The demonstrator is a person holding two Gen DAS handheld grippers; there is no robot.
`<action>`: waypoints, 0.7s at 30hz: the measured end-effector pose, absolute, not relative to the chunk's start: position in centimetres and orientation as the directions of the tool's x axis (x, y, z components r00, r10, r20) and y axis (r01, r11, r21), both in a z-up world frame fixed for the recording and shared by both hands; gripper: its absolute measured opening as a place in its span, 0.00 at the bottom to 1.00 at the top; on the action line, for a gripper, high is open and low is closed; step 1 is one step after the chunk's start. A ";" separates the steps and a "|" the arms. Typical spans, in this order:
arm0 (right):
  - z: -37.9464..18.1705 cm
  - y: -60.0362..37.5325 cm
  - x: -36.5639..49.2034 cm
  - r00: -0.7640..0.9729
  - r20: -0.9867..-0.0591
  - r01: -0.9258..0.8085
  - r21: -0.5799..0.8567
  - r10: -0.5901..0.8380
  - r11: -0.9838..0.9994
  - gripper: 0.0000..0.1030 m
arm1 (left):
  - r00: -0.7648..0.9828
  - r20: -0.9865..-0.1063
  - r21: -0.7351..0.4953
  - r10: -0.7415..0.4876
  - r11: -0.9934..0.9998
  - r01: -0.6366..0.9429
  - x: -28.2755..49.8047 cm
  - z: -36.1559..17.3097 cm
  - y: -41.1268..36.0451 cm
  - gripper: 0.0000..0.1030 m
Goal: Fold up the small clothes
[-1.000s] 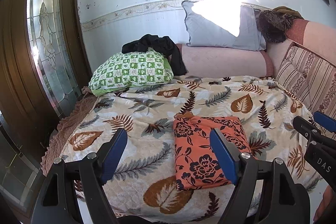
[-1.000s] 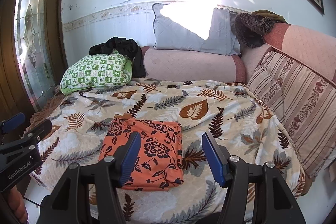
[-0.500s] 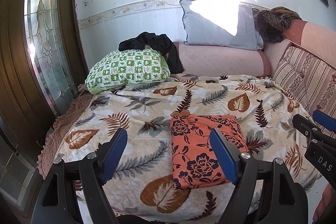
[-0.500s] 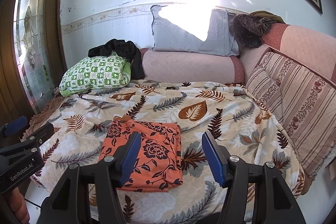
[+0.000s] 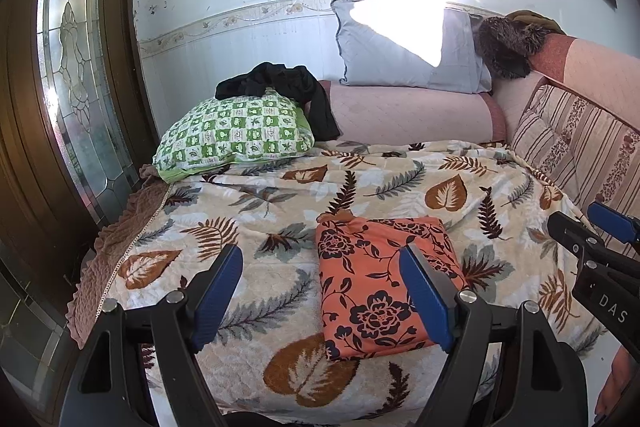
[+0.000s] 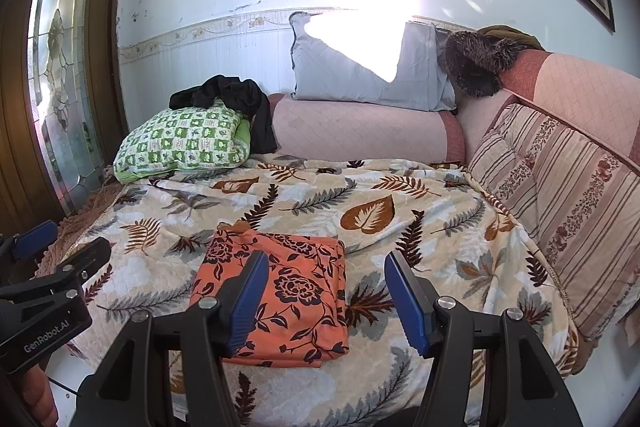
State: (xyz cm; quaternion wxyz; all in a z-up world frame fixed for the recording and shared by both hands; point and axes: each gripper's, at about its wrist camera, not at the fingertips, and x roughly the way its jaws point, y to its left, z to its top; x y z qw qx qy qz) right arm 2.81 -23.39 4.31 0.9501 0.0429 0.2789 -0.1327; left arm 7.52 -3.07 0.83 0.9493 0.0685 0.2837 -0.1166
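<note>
Since a second ago, both cameras have been drawn slightly back and up, so the folded orange floral garment point(image 5: 380, 283) now sits lower-centre in both views, flat on the leaf-print blanket point(image 5: 280, 195). The left gripper point(image 5: 320, 291) and right gripper point(image 6: 326, 295) are held above it, fingers spread wide, nothing gripped. The fold is judged finished. Next, the black garment point(image 6: 236, 103), heaped on the green checked pillow point(image 6: 184, 143) at upper left, would probably need to be fetched.

Bedspread point(image 6: 420, 195) bare round folded orange cloth point(image 6: 280, 291); green pillow point(image 6: 184, 143), striped cushions point(image 6: 568, 211) crowd far edges.
</note>
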 end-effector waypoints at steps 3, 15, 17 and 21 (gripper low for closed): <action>4.3 -23.2 2.9 0.809 -0.540 0.277 0.007 -0.230 0.961 0.62 | 0.808 -0.558 0.060 -0.188 0.962 0.265 7.7 0.8 -3.0 0.79; 3.9 -23.0 3.1 0.805 -0.546 0.278 0.003 -0.231 0.961 0.62 | 0.801 -0.562 0.029 -0.207 0.963 0.269 8.4 0.8 -2.5 0.79; 3.8 -23.0 3.2 0.804 -0.548 0.278 0.001 -0.232 0.961 0.62 | 0.800 -0.563 0.031 -0.209 0.962 0.273 8.5 0.8 -2.5 0.79; 3.9 -22.9 3.3 0.804 -0.547 0.280 0.002 -0.234 0.960 0.62 | 0.800 -0.565 0.041 -0.200 0.962 0.270 8.8 0.8 -2.6 0.79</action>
